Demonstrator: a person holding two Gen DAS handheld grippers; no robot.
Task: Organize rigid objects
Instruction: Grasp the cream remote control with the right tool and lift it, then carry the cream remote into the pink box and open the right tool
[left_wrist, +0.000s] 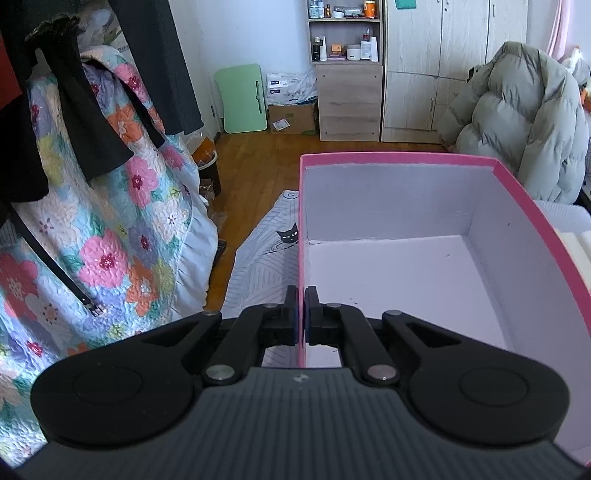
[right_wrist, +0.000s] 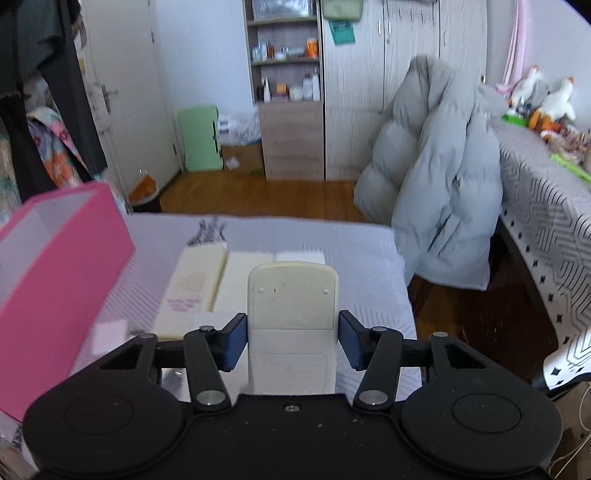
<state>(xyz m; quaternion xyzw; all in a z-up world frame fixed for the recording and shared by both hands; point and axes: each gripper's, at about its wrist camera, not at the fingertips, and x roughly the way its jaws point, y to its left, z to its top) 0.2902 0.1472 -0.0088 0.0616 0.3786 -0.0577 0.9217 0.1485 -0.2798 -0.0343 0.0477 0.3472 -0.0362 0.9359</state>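
Observation:
My left gripper (left_wrist: 301, 308) is shut on the near left wall of an open pink box (left_wrist: 402, 157) with a white, bare inside. The same pink box (right_wrist: 70, 258) shows at the left of the right wrist view, tilted. My right gripper (right_wrist: 293, 339) is shut on a cream remote control (right_wrist: 293, 314), back side up, held above the table. Several flat cream and white objects (right_wrist: 207, 280) lie side by side on the table (right_wrist: 365, 258) just beyond it.
The table has a pale striped cloth with a cat print (left_wrist: 286, 236). A grey puffer jacket (right_wrist: 436, 192) hangs over a chair to the right. A floral quilt (left_wrist: 110, 221) and dark clothes hang at the left. Shelves and wardrobes stand at the back.

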